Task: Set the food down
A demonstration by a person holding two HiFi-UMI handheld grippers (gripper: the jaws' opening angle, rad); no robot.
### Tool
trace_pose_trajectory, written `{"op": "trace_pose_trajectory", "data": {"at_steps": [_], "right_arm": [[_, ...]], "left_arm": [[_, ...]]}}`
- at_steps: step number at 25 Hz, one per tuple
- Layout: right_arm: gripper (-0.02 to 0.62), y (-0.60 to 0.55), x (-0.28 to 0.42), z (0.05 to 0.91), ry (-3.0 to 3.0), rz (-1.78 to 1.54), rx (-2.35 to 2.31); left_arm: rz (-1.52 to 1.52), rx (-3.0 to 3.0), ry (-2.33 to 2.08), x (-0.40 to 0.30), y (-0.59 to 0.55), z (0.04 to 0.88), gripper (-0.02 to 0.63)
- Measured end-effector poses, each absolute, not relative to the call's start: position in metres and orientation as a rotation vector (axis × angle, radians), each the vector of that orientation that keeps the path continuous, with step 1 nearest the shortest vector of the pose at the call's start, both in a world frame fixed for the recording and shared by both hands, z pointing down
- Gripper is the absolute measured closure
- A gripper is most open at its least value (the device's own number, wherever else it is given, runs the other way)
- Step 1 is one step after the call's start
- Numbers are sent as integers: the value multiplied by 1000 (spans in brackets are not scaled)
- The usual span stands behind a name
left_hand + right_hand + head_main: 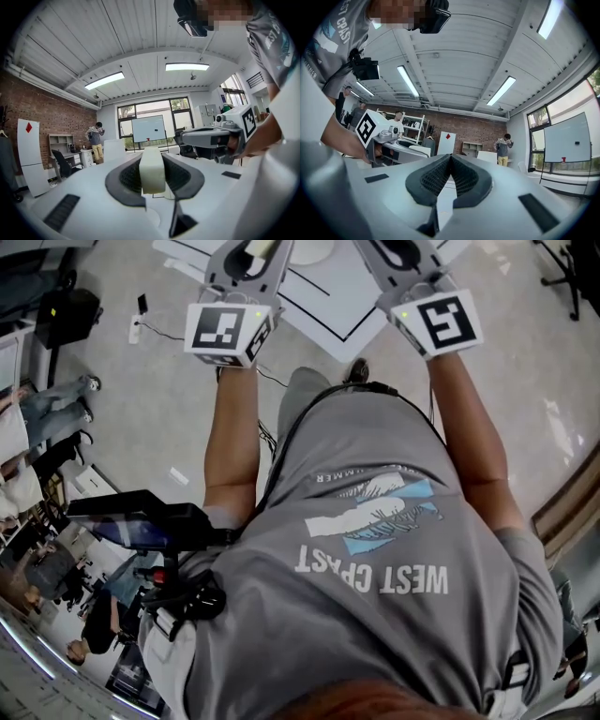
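Where left claw point(153, 158) clamps, pale food block point(152, 176)

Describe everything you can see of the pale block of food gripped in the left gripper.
The food block is a cream-coloured slab with rounded edges and a smooth, matte look. What it is made of cannot be told. It stands upright on its narrow edge, clamped between the left gripper's dark ribbed pads, which press its two broad faces. Its top rises a little above the pads. As far as shows, only the pads touch it.
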State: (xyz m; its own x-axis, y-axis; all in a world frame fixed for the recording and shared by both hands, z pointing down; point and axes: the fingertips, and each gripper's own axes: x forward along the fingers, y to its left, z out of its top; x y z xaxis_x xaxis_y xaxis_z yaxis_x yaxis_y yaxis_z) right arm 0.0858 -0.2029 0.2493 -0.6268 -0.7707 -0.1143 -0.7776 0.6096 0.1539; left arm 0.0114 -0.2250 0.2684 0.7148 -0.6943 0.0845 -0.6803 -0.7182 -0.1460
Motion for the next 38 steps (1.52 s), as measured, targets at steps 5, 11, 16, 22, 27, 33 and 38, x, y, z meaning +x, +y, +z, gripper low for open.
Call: {"op": "trace_pose_trajectory", "data": {"at_steps": [5,11,16,22,27,33,38], "right_arm": [[588,-210,102,248,2797,248,-1320],[588,-217,91,222,2815,249,-1351],[588,-223,92,250,2816,236,-1375],[588,-231,98,274,2829,185,-1407],[588,-244,97,299,2832,156,-1413],[588,-249,99,306,2852,128,-1425],[588,-252,98,315,2872,110,-1429]], "left_arm": [[-241,-2817,1145,32,-236,278,500],[-285,-2865,1134,23,-250,271,500],[-337,-2896,1134,23,-264,315,502],[-417,-2921,1145,24,-283,352,500],[-493,-2940,1149,21,-300,393,500],[-575,-2970,1164,19,-312,418,500],[-651,-2986,1179,15,-320,443,500]]}}
